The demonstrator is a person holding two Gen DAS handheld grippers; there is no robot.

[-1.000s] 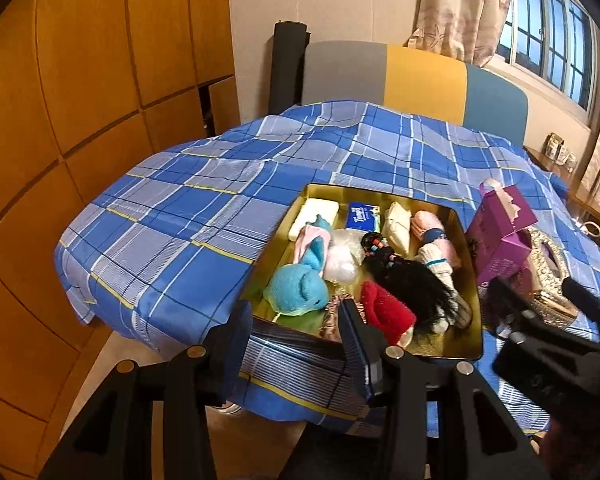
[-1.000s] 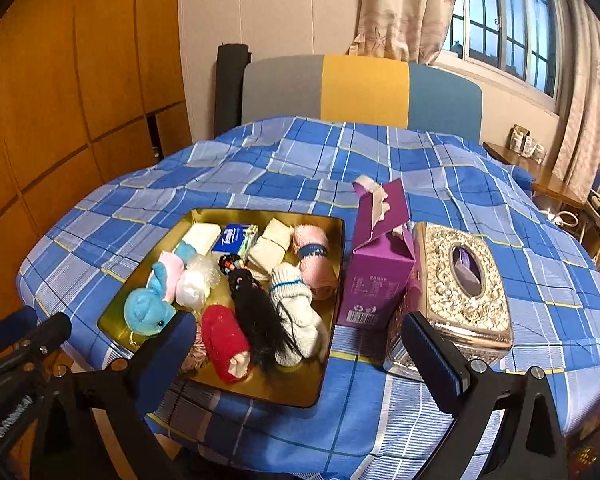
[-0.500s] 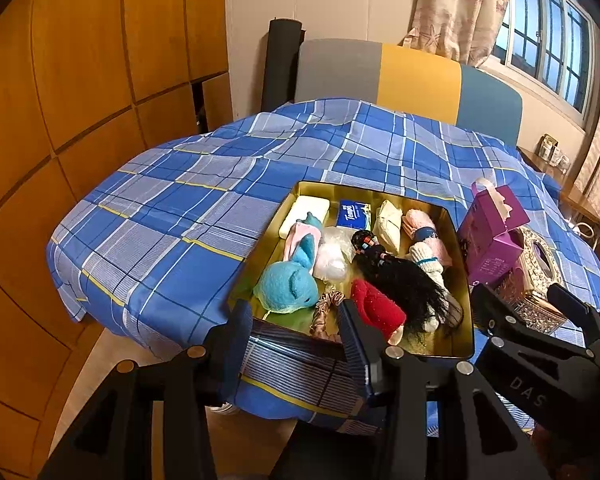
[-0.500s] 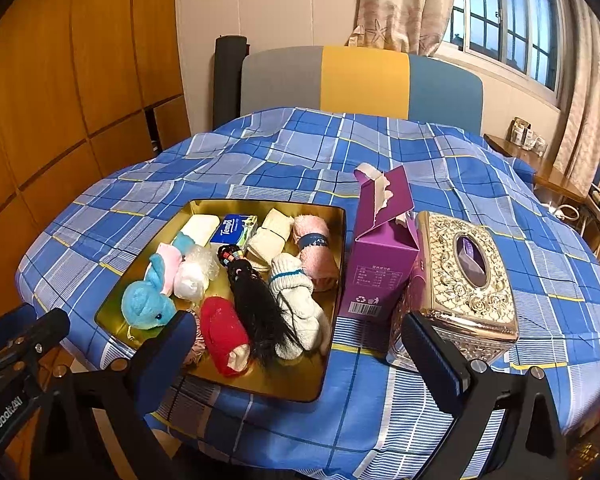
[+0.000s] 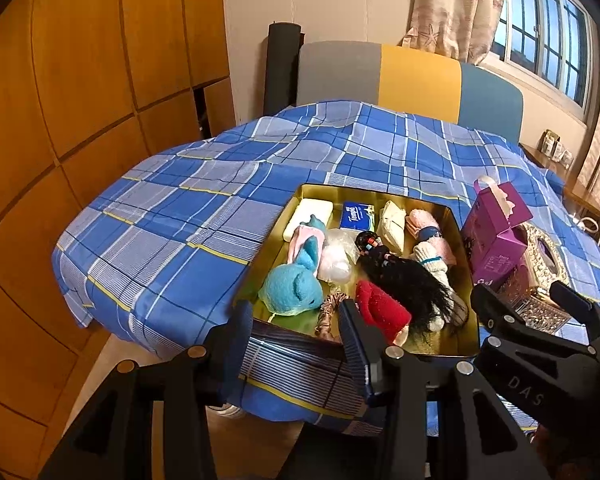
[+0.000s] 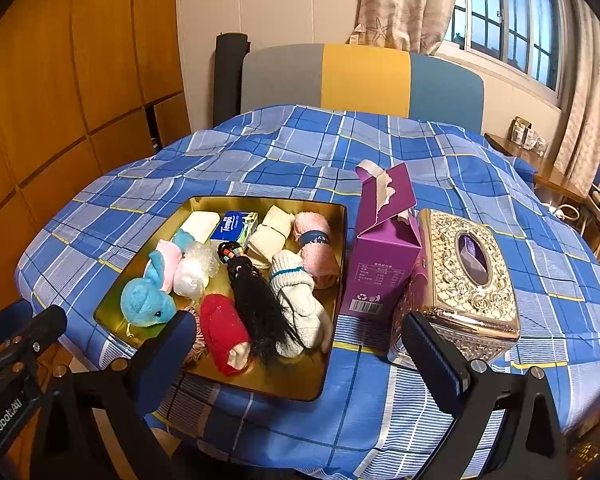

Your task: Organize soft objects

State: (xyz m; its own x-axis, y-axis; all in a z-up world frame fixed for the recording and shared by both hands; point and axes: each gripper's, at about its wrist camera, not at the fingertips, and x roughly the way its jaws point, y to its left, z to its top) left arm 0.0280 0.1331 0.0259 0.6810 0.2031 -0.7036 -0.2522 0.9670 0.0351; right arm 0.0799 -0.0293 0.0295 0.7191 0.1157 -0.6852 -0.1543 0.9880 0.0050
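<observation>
Item: gold metal tray (image 6: pixel 332 376), shallow, glossy, square-cornered, resting on the blue plaid cloth (image 6: pixel 380 148) near the table's front edge. You hold both tongs back from that edge, over nothing. Left gripper (image 5: pixel 296 328): jaws spread moderately, empty. Right gripper (image 6: pixel 296 344): jaws spread wide, empty. Contents, all inside the tray walls: blue plush dolphin (image 6: pixel 144 300), fuzzy and rounded, front left; red fleece roll (image 6: pixel 224 332), front centre; black doll hair (image 6: pixel 260 304), long, loose strands lying across the middle; white knit socks (image 6: pixel 296 300), ribbed, blue-banded; pink towel roll (image 6: pixel 316 248), banded; cream folded cloth (image 6: pixel 270 230); white pad (image 6: pixel 200 222), smooth, oblong; Tempo tissue pack (image 6: pixel 236 226), slick wrapper; crinkled clear bag (image 6: pixel 194 270) around something white. Outside, just right of the tray: purple carton (image 6: pixel 384 256), stiff, torn top flap, touching the ornate gold tissue box (image 6: pixel 468 276), hard and embossed. Status: the soft goods lie gathered in the tray, which fits either a finished sort or a stock awaiting sorting; the scene alone does not settle it. Handling note for you: whichever piece you take, pinch plush and fleece at mid-body where the pile compresses, and keep your jaws clear of the hair strands, which would likely drag neighbours along.
</observation>
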